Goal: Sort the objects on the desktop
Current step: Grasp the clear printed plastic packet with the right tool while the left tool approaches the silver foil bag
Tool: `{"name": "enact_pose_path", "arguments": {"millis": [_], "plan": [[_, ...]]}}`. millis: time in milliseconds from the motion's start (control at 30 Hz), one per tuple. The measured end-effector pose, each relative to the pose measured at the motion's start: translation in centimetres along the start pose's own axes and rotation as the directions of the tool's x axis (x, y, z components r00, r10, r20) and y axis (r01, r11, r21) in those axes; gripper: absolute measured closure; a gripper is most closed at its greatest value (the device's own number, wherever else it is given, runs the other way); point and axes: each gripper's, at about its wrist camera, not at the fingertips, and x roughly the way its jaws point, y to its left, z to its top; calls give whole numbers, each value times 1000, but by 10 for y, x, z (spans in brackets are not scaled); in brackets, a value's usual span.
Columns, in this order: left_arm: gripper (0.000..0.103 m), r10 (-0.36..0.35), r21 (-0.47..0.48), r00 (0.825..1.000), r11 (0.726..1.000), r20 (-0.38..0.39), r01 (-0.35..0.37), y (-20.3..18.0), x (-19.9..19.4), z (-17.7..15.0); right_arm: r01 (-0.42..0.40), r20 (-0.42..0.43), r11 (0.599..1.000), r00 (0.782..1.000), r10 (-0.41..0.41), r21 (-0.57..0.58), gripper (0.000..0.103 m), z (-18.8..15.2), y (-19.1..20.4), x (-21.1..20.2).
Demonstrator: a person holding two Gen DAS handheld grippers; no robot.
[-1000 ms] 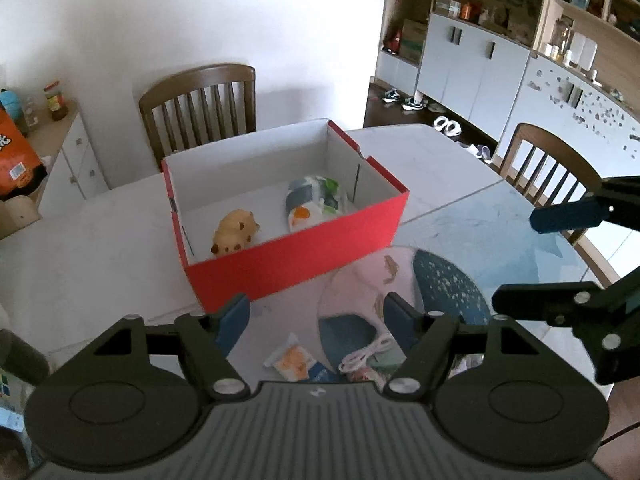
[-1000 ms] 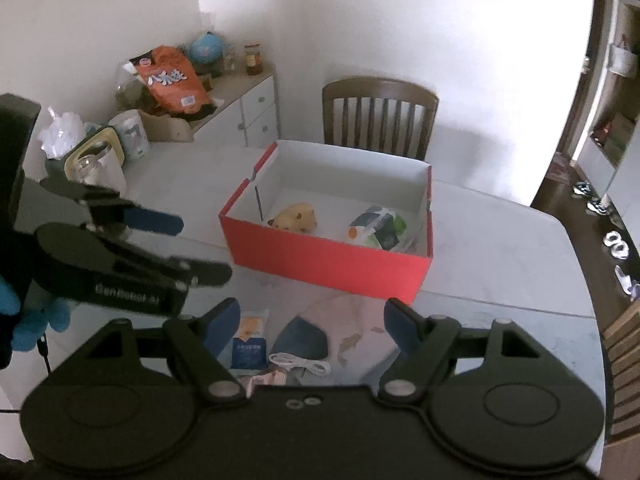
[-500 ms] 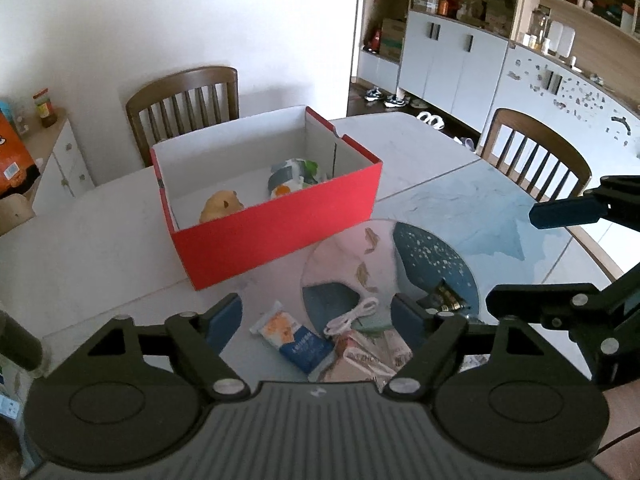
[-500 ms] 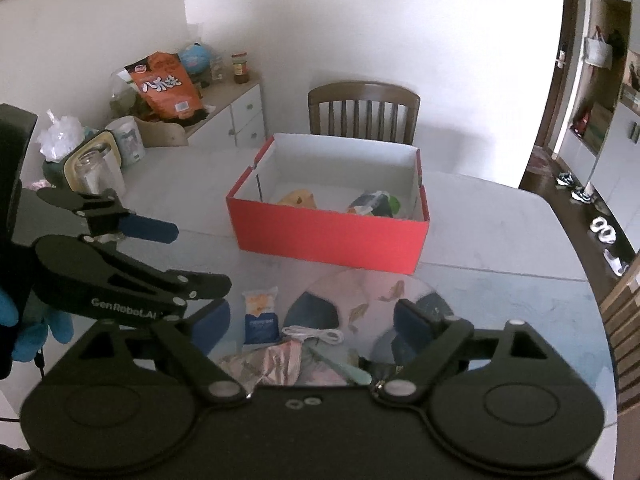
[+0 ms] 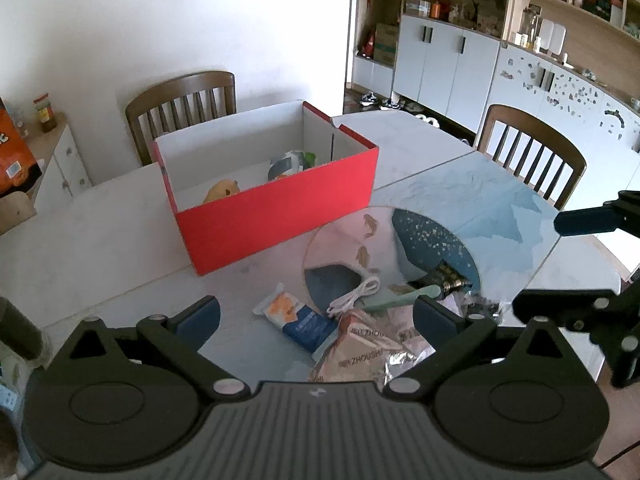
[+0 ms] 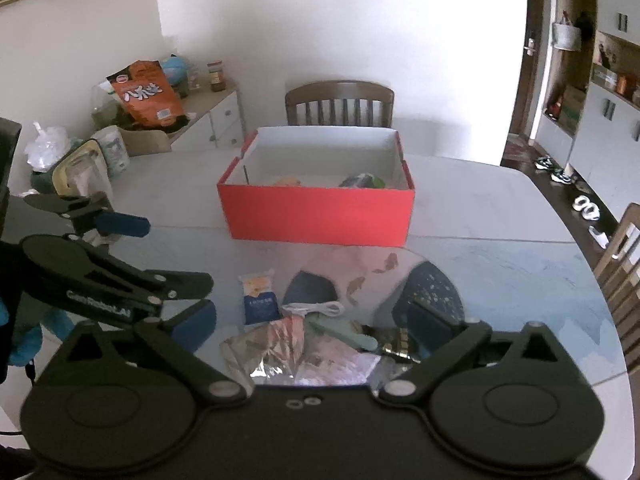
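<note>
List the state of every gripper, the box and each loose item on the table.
Left gripper: jaws open, just been opening, empty.
Right gripper: jaws open, just been opening, empty.
Red box: lidless, holds two items.
Blue packet: flat on table.
White cable: coiled, loose.
Foil bags: crumpled, piled.
Green spoon: lying flat.

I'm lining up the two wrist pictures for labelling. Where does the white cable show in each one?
Left wrist view: the white cable lies low and just right of centre, between the spread fingers, right of the blue snack packet.
Right wrist view: the cable lies low at centre, right of the same packet.
Shared landmark: the red box, behind the cable in both.
</note>
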Motion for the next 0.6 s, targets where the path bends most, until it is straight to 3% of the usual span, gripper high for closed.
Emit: {"name": "enact_pose_path", "arguments": {"millis": [600], "plan": [[0,-55,113,998,992,18,52,-15,16,-47,97,-24,989,995,-95,107,1,-54,-10,3]]}}
